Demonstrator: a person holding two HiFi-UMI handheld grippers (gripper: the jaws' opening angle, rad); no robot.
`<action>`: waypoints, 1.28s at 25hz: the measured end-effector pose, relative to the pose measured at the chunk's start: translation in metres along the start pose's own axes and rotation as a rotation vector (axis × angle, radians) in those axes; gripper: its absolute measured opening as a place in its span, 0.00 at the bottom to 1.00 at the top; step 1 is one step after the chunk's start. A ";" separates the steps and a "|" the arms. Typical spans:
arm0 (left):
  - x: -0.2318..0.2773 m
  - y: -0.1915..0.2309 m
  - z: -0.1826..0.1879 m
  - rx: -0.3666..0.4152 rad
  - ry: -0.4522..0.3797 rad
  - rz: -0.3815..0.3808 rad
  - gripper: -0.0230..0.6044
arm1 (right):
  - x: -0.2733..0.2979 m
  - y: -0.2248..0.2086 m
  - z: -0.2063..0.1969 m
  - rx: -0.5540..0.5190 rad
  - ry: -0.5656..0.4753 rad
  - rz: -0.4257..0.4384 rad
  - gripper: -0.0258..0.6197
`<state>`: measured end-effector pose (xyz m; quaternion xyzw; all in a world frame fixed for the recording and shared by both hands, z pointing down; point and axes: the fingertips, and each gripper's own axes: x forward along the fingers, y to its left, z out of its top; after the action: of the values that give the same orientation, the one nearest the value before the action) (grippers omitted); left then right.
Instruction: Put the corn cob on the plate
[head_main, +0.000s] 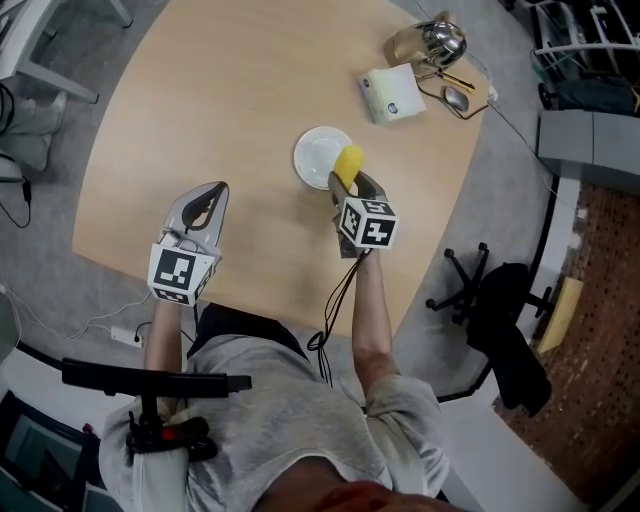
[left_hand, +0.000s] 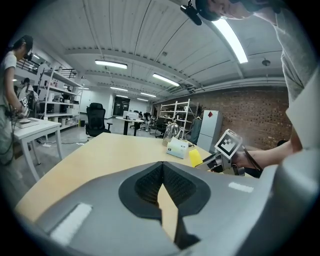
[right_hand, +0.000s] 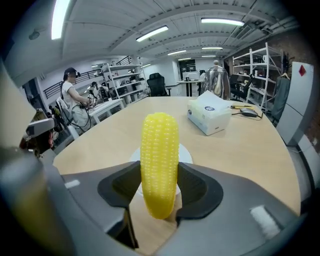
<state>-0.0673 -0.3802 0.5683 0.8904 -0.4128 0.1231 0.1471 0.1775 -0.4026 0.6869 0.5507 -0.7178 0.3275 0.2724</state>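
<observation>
A yellow corn cob (right_hand: 159, 162) stands upright between the jaws of my right gripper (right_hand: 159, 192), which is shut on it. In the head view the corn cob (head_main: 348, 165) hangs at the near right rim of the small white plate (head_main: 318, 155), with the right gripper (head_main: 354, 185) just behind it. The plate (right_hand: 184, 154) shows as a white edge behind the cob. My left gripper (head_main: 205, 205) rests over bare table to the left, jaws shut with nothing between them (left_hand: 161, 184). From the left gripper view the cob (left_hand: 195, 157) and the right gripper show at the right.
A white tissue box (head_main: 392, 93), a glass kettle (head_main: 428, 42) and a mouse on a wooden board (head_main: 462, 95) sit at the table's far right. A black office chair (head_main: 500, 305) stands off the right edge. Another person (right_hand: 75, 102) works at a far bench.
</observation>
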 end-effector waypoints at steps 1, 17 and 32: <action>0.001 0.005 -0.002 -0.003 0.002 0.003 0.07 | 0.007 0.002 -0.001 -0.006 0.010 -0.004 0.40; 0.007 0.013 -0.006 -0.019 0.021 0.007 0.07 | 0.026 0.006 0.009 -0.026 0.042 -0.021 0.40; 0.007 0.015 -0.006 -0.031 0.027 0.017 0.07 | 0.034 0.006 0.009 -0.044 0.086 -0.034 0.40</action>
<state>-0.0748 -0.3919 0.5786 0.8827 -0.4203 0.1299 0.1655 0.1630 -0.4292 0.7057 0.5421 -0.7030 0.3303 0.3206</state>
